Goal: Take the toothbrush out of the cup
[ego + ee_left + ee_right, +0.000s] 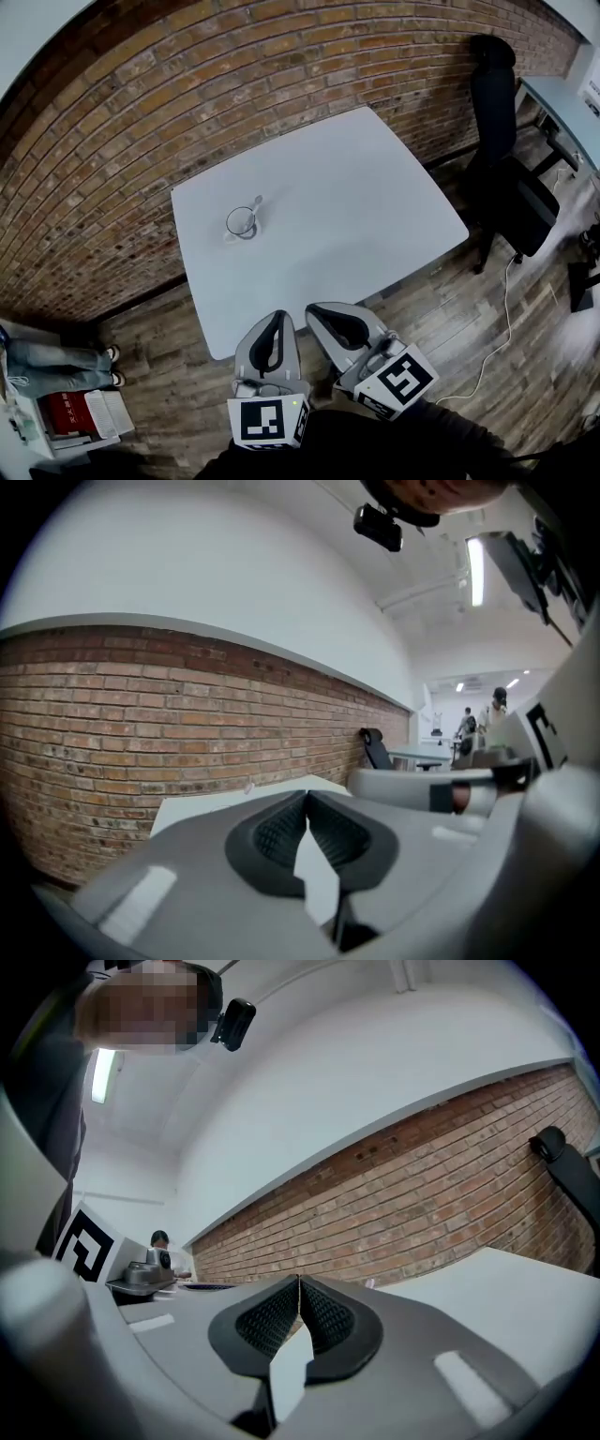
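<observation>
A clear glass cup (241, 223) stands on the left part of the white table (356, 206). A toothbrush (255, 205) leans out of it, head up. Both grippers hover side by side just off the table's near edge, well short of the cup. My left gripper (277, 317) has its fingertips touching with nothing between them, as the left gripper view (307, 795) also shows. Just to its right, my right gripper (315, 310) is shut and empty too, and its pads meet in the right gripper view (299, 1282).
A brick wall (141, 103) runs behind the table. A black office chair (506, 187) stands to the right, by another desk (562, 108). A white cable (502, 319) trails over the wooden floor. At the lower left are a person's legs (56, 361) and a box (80, 417).
</observation>
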The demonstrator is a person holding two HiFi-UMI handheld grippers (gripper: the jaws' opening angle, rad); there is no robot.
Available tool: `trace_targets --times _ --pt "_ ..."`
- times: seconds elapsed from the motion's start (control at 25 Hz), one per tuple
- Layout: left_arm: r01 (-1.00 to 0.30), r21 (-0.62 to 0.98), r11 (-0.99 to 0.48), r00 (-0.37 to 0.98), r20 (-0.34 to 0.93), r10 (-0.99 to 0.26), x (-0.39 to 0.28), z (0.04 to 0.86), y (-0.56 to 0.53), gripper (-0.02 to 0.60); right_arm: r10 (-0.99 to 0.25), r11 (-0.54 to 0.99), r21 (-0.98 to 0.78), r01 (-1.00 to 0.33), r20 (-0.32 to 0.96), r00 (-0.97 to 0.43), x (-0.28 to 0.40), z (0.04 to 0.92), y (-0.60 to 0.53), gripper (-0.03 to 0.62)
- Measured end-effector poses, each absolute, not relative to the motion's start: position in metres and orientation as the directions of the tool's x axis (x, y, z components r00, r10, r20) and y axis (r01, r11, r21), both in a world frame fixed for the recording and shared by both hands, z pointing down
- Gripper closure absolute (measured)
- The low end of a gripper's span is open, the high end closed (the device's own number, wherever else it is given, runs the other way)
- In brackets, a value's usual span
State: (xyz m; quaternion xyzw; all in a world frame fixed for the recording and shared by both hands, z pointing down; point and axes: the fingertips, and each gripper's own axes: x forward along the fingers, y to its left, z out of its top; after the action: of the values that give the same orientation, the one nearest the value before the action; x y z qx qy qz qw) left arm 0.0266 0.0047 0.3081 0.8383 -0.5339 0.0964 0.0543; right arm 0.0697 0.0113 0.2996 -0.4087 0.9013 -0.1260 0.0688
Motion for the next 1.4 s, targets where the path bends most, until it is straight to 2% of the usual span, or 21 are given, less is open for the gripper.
trace_targets --times 0.36,0.6,0.8,1.2,1.4 --pt "-0.962 -0.017 -0.271 0.264 0.174 -0.949 -0.011 0.289 -0.019 0.572 -0.641 0.747 -0.259 -0.613 -0.034 -0.767 0.033 0.285 -0.017 0.588" --pt "-0.975 0.012 -0.221 0.220 0.155 -0.963 -0.040 0.296 -0.052 0.572 -0.600 0.782 -0.225 -0.581 -0.017 -0.800 0.005 0.290 -0.053 0.588" --pt "-0.976 0.038 -0.214 0.217 0.147 -0.965 -0.055 0.296 -0.090 0.574 -0.592 0.786 -0.209 -0.582 0.017 -0.805 -0.012 0.291 -0.087 0.588" --pt "-0.968 0.100 -0.230 0.247 0.224 -0.943 -0.071 0.333 -0.171 0.572 -0.596 0.765 -0.240 -0.598 0.089 -0.798 -0.035 0.321 -0.167 0.588" --pt "-0.960 0.109 -0.258 0.277 0.223 -0.935 -0.077 0.337 -0.204 0.572 -0.598 0.760 -0.235 -0.606 0.113 -0.793 -0.048 0.324 -0.200 0.588"
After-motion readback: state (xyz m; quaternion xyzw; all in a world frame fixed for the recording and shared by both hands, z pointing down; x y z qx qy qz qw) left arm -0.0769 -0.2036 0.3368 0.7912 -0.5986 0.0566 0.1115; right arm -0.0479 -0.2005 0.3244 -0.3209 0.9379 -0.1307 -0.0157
